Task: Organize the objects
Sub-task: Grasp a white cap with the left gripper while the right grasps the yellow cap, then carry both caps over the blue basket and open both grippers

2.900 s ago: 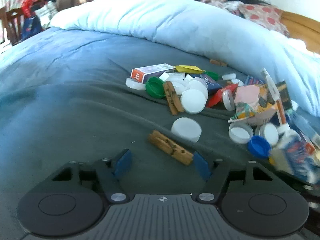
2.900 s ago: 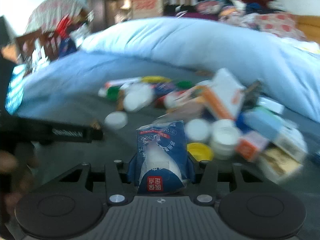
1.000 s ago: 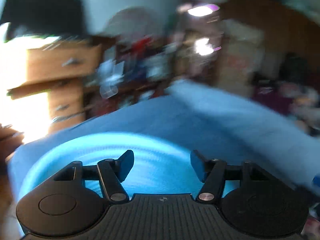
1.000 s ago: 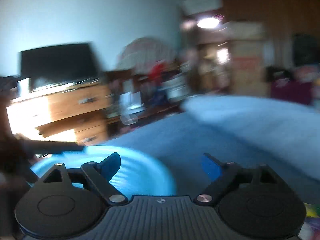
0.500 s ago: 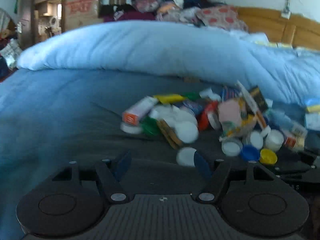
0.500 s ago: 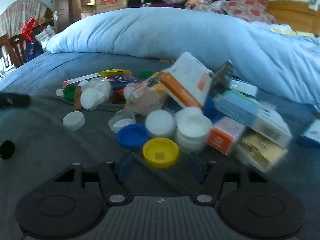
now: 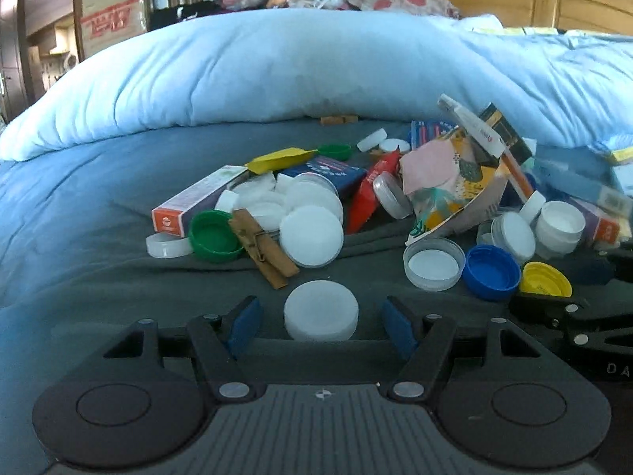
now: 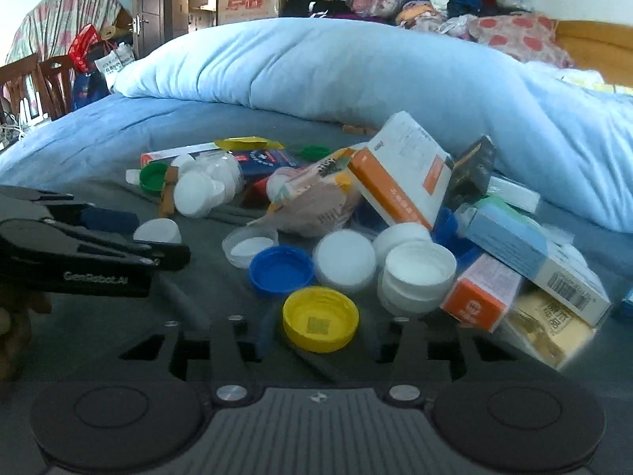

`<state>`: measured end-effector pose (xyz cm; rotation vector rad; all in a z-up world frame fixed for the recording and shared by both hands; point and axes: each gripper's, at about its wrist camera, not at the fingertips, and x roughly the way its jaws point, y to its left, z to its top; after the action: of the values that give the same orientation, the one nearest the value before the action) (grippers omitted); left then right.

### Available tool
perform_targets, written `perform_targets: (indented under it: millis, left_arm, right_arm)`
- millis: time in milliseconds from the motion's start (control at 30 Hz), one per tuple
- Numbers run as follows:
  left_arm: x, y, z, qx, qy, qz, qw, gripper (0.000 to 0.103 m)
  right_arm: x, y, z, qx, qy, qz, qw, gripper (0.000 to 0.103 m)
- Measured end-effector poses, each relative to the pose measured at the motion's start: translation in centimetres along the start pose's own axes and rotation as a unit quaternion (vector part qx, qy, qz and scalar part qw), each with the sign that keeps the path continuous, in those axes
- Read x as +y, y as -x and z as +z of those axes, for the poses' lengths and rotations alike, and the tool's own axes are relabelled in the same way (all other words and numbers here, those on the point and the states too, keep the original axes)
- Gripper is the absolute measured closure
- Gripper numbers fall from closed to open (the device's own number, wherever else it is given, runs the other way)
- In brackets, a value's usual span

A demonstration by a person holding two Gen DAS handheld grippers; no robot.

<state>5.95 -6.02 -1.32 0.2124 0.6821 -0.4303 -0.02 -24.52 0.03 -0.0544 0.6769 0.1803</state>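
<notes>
Caps are what both hand-held grippers are going for. In the left wrist view the left hand-held gripper [image 7: 321,326] sits at lower centre with a white cap [image 7: 321,316] between its blue pads; the jaws are closing, but a clear gap shows on either side, so nothing is gripped yet. In the right wrist view the right hand-held gripper [image 8: 318,340] straddles a yellow cap [image 8: 320,320] lying hollow side up at lower centre. Its fingers are smeared by motion as the jaws close, and the pads do not look seated on the cap yet.

Both caps look like thin moulded plastic: very light, stiff across the width, smooth on the wall. I would take each across its side wall, low and square, because a tilted or high pinch could squirt it out sideways. The grey bedspread [image 7: 118,277] beneath is soft, so pressing down would sink the cap rather than steady it.

Beyond the white cap lie a wooden clothespin [image 7: 263,247], a green cap [image 7: 213,237] and an orange-ended box [image 7: 198,202]. Just above the yellow cap lie a blue cap [image 8: 281,270] and more white caps, close enough for the closing fingers to nudge them. A light-blue duvet [image 8: 336,71] fills the upper frame.
</notes>
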Motion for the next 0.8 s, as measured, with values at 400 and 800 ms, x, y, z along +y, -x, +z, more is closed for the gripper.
perform_targets:
  millis: [400, 800]
  left_arm:
    - [1.1, 8.1, 3.3, -0.064, 0.046, 0.038, 0.9962, 0.064]
    - [16.7, 29.5, 5.4, -0.171, 0.169, 0.258, 0.9358, 0.063]
  right_arm:
    - [-0.3, 6.2, 3.8, -0.064, -0.015, 0.038, 0.997, 0.061]
    - [16.0, 13.7, 19.7, -0.169, 0.101, 0.222, 0.955, 0.061]
